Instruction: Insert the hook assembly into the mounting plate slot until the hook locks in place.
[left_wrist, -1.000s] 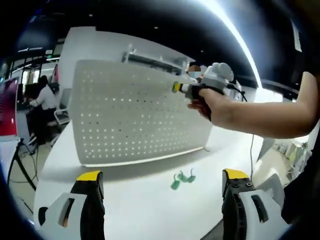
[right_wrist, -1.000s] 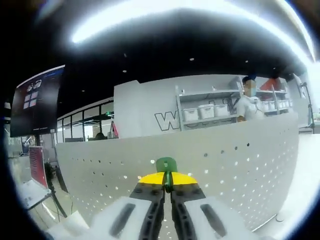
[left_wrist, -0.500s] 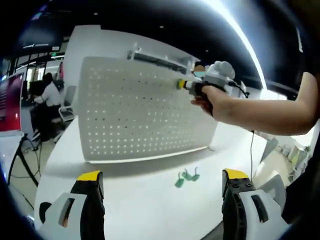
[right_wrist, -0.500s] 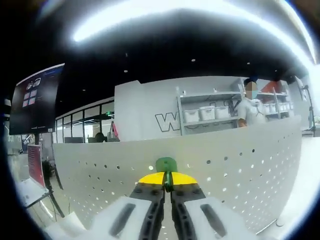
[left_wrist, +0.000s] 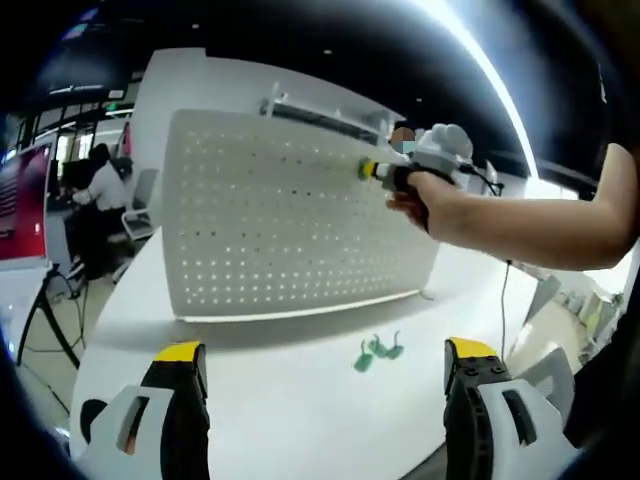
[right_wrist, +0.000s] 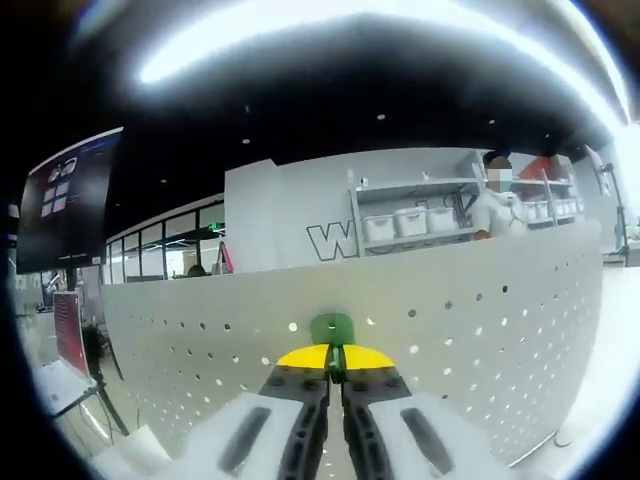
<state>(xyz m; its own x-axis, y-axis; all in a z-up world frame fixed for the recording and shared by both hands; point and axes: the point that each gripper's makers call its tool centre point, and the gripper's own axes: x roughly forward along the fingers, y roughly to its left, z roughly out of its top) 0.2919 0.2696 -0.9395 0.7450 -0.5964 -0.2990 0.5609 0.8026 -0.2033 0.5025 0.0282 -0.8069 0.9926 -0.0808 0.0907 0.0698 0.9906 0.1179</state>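
A white perforated mounting plate (left_wrist: 290, 225) stands upright on the white table (left_wrist: 300, 410). In the left gripper view my right gripper (left_wrist: 366, 170), held in a hand, presses a green hook against the plate's upper right part. In the right gripper view that gripper (right_wrist: 333, 356) is shut on the green hook (right_wrist: 332, 329), whose tip meets the plate (right_wrist: 480, 340) near its top edge. My left gripper (left_wrist: 325, 352) stands open low over the table, nothing between its yellow-tipped fingers. Three more green hooks (left_wrist: 375, 350) lie on the table in front of the plate.
Behind the plate are white shelves with bins (right_wrist: 410, 225) and a standing person (right_wrist: 497, 205). A seated person (left_wrist: 105, 190) works at the far left. A dark screen (right_wrist: 65, 205) hangs at the left. A cable (left_wrist: 503, 300) trails over the table at the right.
The left gripper view has drifted slightly, so the plate sits a little further right. The right gripper has stayed shut on the hook at the plate's top edge.
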